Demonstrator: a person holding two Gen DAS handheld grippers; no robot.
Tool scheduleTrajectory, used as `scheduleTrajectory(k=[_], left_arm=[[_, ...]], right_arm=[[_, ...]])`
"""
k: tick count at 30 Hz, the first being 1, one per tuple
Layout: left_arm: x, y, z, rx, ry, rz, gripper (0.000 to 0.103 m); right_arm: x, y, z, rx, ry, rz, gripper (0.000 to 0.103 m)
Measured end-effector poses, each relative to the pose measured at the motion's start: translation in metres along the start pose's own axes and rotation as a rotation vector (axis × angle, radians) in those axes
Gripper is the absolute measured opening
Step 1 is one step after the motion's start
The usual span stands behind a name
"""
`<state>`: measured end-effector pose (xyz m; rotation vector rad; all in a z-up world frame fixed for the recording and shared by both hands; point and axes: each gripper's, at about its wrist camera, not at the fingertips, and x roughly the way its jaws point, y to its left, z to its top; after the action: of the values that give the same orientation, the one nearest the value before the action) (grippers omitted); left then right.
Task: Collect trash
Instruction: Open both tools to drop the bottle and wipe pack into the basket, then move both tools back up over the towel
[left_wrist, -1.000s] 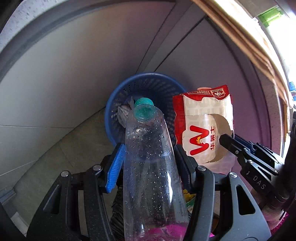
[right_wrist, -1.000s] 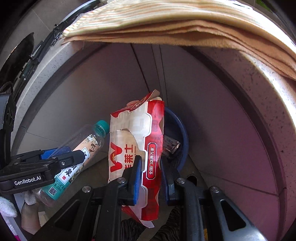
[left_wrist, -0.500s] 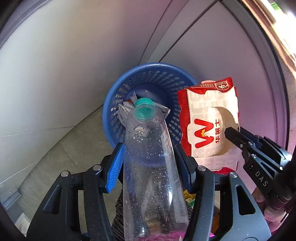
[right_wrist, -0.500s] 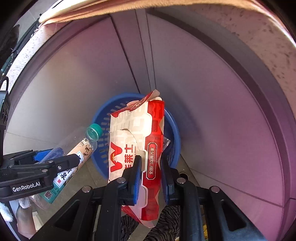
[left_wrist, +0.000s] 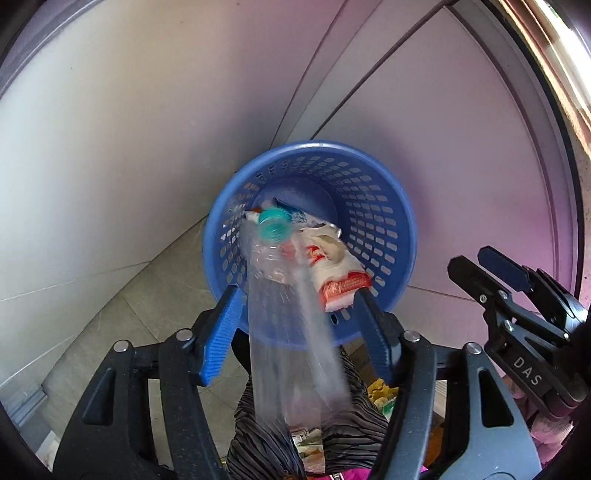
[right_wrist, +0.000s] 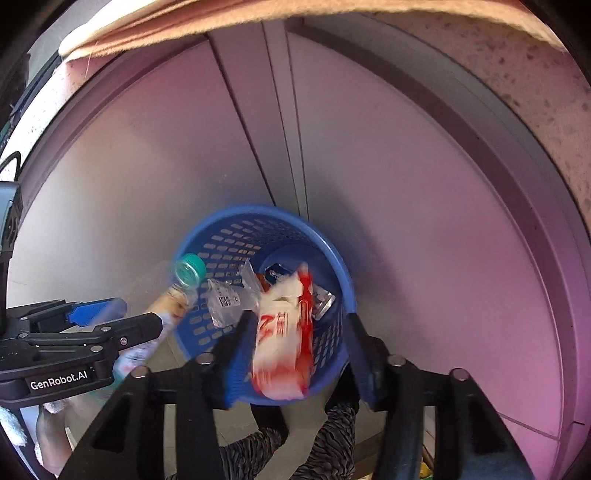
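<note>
Left wrist view. Left gripper (left_wrist: 295, 325) points steeply down over a round blue perforated plastic basket (left_wrist: 384, 206) standing on grey floor tiles (left_wrist: 122, 314) in a corner of pale cabinet panels (left_wrist: 155, 129). Jaws are opening; blue pad on one side, dark pad on the other, both standing clear of the clear plastic bottle with teal cap (left_wrist: 291, 314) between them. Bottle is motion-blurred, cap end already past the basket's near rim and inside the opening. Beside the cap, a red-and-white snack wrapper (left_wrist: 332, 266) lies blurred within the basket's mouth. Basket's far rim sits close to the panel seam; open floor shows at lower left. Right gripper (left_wrist: 491, 273) enters at the right edge, apart from the basket rim, nothing between its tips.

Right wrist view. Right gripper (right_wrist: 295, 339) hangs above the same basket (right_wrist: 332, 266), jaws opening, spread wider than the wrapper (right_wrist: 284, 339); pads do not touch it. Wrapper is blurred, straddling the near rim, its upper end inside. Crumpled clear film and small packets lie at the basket bottom. Left gripper (right_wrist: 122, 317) reaches in from the left, bottle (right_wrist: 177, 295) beside its fingers, cap at the basket's left rim. A speckled stone counter edge (right_wrist: 535, 74) with striped cloth (right_wrist: 184, 22) overhangs above. Pale panel at right is bare.
</note>
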<state>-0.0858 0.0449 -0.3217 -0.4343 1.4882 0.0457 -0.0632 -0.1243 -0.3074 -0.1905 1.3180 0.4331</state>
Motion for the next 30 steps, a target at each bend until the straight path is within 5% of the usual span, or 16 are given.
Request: scheduleTrajectory(k=[17, 30], left_arm=[[-0.031, -0.008, 0.006, 0.01, -0.055, 0.023, 0.065], [-0.104, -0.016, 0.008, 0.031, -0.19, -0.013, 0.064]], right_arm=[[-0.027, -0.017, 0.031, -0.019, -0.032, 0.051, 0.052], [-0.098, -0.02, 0.033, -0.023, -0.129, 0.167, 0.056]])
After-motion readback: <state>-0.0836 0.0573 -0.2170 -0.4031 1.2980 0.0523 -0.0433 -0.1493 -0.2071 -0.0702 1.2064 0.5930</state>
